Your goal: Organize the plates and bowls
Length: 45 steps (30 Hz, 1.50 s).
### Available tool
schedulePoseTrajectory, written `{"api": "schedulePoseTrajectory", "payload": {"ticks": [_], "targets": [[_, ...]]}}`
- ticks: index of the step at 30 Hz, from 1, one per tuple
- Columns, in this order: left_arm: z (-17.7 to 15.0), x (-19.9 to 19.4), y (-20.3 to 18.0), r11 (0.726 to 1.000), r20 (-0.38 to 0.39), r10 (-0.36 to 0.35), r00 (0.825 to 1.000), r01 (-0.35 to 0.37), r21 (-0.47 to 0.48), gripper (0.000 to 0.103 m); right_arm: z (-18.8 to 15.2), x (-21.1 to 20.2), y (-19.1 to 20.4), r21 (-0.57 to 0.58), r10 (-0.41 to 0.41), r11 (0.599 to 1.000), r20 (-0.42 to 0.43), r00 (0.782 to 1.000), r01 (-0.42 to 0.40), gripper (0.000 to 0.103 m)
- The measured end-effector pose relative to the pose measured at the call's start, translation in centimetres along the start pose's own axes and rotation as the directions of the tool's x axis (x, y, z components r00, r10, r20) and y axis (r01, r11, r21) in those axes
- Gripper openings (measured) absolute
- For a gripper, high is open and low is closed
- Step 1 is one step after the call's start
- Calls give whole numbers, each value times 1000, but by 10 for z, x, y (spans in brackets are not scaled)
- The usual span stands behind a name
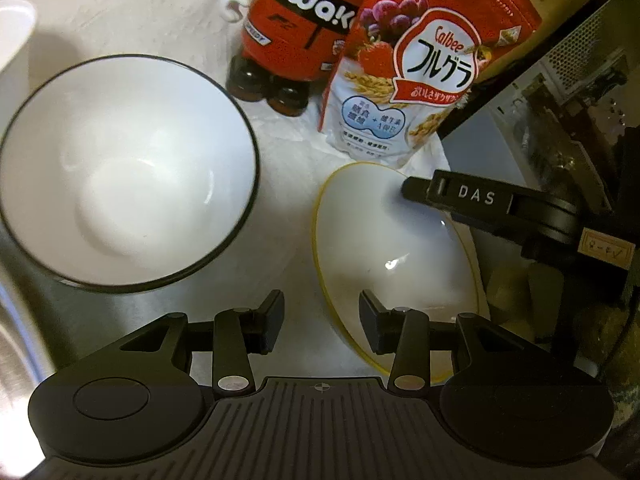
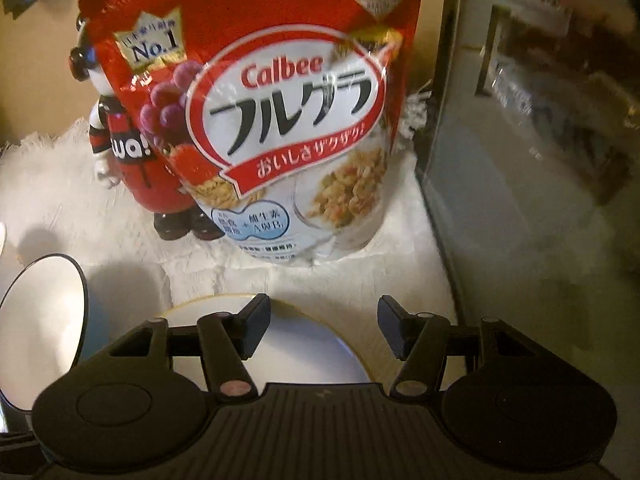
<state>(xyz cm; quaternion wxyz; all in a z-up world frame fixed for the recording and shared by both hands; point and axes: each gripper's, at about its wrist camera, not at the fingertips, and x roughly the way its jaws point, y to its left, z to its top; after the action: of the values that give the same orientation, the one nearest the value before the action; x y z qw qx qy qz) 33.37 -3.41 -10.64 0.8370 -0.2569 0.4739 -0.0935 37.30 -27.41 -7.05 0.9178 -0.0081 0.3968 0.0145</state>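
While both bowls sit on the white fluffy mat (image 1: 288,200), neither has anything in it: the black-rimmed bowl (image 1: 124,172) on the left is plain white inside, and the yellow-rimmed bowl (image 1: 384,256) to its right is tilted, glossy white too. Left gripper (image 1: 322,320) hovers with jaws apart, nothing between them, its right finger over the yellow rim. Right gripper (image 2: 324,326) is also spread with nothing pinched, its left finger above that bowl's inside. Behind them stand a Calbee granola bag (image 2: 288,128) and a red toy figure (image 1: 292,32).
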Motion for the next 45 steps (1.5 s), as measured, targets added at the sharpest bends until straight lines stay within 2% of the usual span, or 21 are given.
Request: {"api": "schedulePoseTrajectory", "payload": {"ticks": [3, 6, 11, 18, 24, 30, 40, 42, 45], "targets": [[2, 4, -3, 1000, 7, -9, 1000, 9, 5, 44, -2, -6, -1, -18, 22, 1000, -9, 1000, -22, 59], [4, 7, -6, 1000, 6, -24, 1000, 24, 7, 42, -3, -4, 0, -50, 9, 999, -27, 1000, -11, 59], [6, 11, -12, 1000, -13, 4, 1000, -4, 25, 40, -9, 16, -9, 44, 95, 995, -130, 987, -90, 61], [-2, 2, -11, 998, -57, 16, 998, -13, 55, 39, -21, -2, -2, 41, 109, 994, -115, 987, -105, 62], [-18, -18, -8, 994, -91, 31, 995, -21, 108, 39, -39, -18, 7, 45, 135, 990, -139, 981, -130, 63], [-25, -38, -1, 992, -90, 53, 995, -42, 116, 39, -58, -27, 8, 122, 204, 976, -203, 958, -182, 63], [-49, -73, 20, 990, -138, 89, 986, -72, 124, 40, -89, -59, 32, 149, 301, 951, -247, 921, -271, 63], [-51, -74, 26, 991, -142, 85, 986, -69, 115, 40, -96, -56, 35, 145, 306, 950, -256, 917, -277, 63], [-53, -76, 28, 992, -148, 67, 987, -50, 113, 40, -102, -54, 42, 124, 279, 959, -257, 925, -255, 65]]}}
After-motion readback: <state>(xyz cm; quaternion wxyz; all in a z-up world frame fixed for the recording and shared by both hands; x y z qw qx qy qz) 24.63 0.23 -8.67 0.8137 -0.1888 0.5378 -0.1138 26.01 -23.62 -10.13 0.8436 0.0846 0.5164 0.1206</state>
